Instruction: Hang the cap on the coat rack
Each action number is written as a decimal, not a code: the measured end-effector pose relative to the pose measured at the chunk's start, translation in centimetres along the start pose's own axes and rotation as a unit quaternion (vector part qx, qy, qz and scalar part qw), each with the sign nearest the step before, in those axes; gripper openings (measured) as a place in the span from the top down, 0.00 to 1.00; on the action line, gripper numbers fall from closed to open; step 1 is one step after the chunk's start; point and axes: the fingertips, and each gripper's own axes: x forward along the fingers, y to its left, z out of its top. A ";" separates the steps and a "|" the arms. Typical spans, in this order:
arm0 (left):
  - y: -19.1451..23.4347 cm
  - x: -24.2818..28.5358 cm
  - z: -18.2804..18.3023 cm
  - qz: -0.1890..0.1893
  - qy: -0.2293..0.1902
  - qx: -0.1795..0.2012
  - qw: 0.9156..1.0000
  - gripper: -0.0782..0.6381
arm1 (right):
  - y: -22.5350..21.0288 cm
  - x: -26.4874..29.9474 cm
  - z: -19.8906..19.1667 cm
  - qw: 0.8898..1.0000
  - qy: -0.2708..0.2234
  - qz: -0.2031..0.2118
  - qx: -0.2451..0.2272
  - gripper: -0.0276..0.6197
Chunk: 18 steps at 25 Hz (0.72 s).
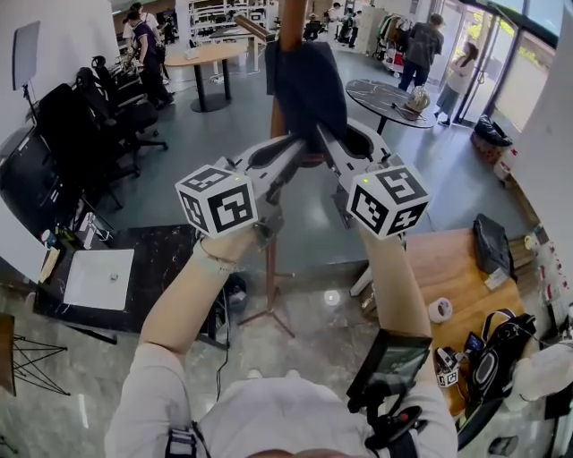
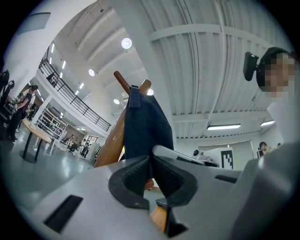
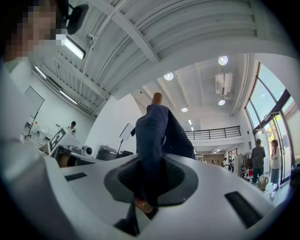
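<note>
The dark navy cap (image 1: 304,82) is draped over the top of the wooden coat rack (image 1: 291,16), whose pole runs down to the floor. I hold both grippers raised to it. My left gripper (image 1: 300,148) is shut on the cap's lower edge from the left, and my right gripper (image 1: 322,136) is shut on it from the right. In the left gripper view the cap (image 2: 145,124) hangs from a wooden peg (image 2: 123,82) and runs down between the left gripper (image 2: 151,171) pads. In the right gripper view the cap (image 3: 157,133) fills the right gripper (image 3: 149,183), below a peg tip (image 3: 157,97).
The rack's legs (image 1: 269,318) stand on the grey floor just ahead of me. A wooden table (image 1: 448,268) with a backpack (image 1: 497,349) and tape roll (image 1: 440,309) is at the right. A round black table (image 1: 387,94), office chairs (image 1: 98,116) and people (image 1: 421,45) are further off.
</note>
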 end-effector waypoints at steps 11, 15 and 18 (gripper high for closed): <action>-1.0 -1.5 -1.7 0.021 -0.032 0.045 0.998 0.88 | -0.3 -2.5 -2.2 0.999 -0.030 -0.025 0.030 0.71; -1.6 -1.7 -3.3 0.026 -0.029 0.059 0.997 0.88 | 0.1 -3.8 -2.8 0.998 -0.041 -0.040 0.018 0.69; -1.5 -1.9 -4.7 0.030 -0.026 0.061 0.997 0.88 | 0.7 -4.3 -3.3 0.998 -0.047 -0.049 -0.001 0.68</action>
